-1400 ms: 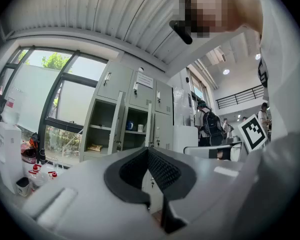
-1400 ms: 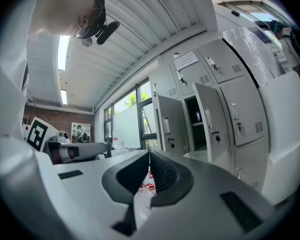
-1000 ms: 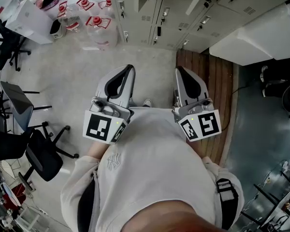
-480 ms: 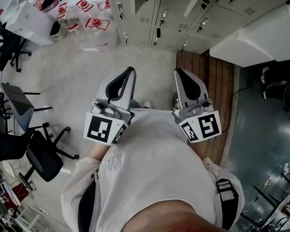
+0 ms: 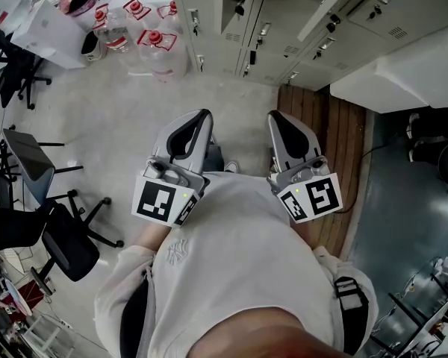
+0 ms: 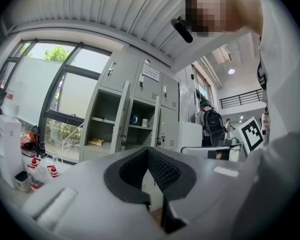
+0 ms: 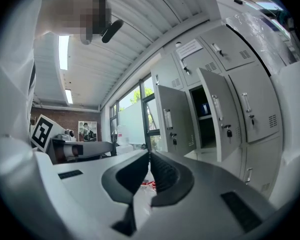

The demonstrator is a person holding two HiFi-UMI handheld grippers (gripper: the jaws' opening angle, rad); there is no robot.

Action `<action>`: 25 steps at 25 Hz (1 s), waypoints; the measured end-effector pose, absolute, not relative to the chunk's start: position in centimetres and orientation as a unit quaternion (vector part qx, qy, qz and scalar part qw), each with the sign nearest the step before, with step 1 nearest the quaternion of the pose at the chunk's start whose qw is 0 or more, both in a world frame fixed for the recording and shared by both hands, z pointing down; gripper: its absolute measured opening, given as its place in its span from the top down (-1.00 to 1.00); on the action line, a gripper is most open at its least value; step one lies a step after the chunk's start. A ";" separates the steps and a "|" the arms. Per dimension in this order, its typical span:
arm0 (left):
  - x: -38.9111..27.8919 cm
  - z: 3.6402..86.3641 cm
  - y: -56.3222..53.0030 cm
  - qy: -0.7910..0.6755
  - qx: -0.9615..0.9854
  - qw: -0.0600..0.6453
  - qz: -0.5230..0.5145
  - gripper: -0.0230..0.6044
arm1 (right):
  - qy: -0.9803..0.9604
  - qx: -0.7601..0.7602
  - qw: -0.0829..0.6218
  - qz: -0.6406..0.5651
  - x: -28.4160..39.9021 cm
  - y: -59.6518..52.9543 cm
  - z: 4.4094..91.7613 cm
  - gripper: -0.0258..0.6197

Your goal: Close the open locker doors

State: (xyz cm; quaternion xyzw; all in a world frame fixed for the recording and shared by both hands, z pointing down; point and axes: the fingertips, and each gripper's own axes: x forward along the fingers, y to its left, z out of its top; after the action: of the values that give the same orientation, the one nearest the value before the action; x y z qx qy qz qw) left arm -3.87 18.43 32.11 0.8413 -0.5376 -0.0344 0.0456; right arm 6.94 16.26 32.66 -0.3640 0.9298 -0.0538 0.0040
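1. In the head view the left gripper and the right gripper sit side by side at mid frame. Both point toward the lockers that run along the upper edge.
2. In the left gripper view the left gripper has its ribbed black pads meeting at the tips, with nothing between them.
3. In the right gripper view the right gripper also has its pads pressed together at the tips and holds nothing.
4. The lockers are a pale grey-green metal bank in the centre of the left gripper view. Closed compartments sit in the top row. Below them two bays stand open, showing shelves that carry a dark mug and a light cup.
5. In the right gripper view two open doors hang outward at centre right: the nearer door and the farther door. Each is a tall grey panel with a vertical handle and a lock below it. A key dangles from the farther door's lock.
6. The closed doors to the right carry louvred vents near their lower corners.
7. In the head view, water bottles with red caps stand on the concrete floor at upper left, just beside the lockers. A wooden platform lies at right centre.
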 end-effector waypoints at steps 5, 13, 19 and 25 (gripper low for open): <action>-6.5 31.4 14.6 -0.528 0.848 0.041 -0.039 0.92 | 0.928 -0.370 0.003 -0.050 4.3 12.9 31.9 0.87; -11.5 30.3 8.6 -0.523 0.851 0.035 -0.032 0.92 | 0.922 -0.383 0.016 -0.044 0.2 7.1 30.1 0.88; -12.4 31.1 6.4 -0.513 0.857 0.044 -0.032 0.92 | 0.919 -0.391 0.011 -0.056 -1.1 5.2 31.3 0.87; -13.9 31.4 4.3 -0.530 0.846 0.050 -0.030 0.92 | 0.919 -0.391 0.014 -0.055 -1.2 2.7 31.3 0.87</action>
State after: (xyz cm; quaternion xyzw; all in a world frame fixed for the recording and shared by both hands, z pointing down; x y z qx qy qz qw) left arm -13.93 4.34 31.38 0.8458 -0.5304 -0.0296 0.0497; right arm -1.24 2.67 31.26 -0.3911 0.9186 -0.0546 0.0142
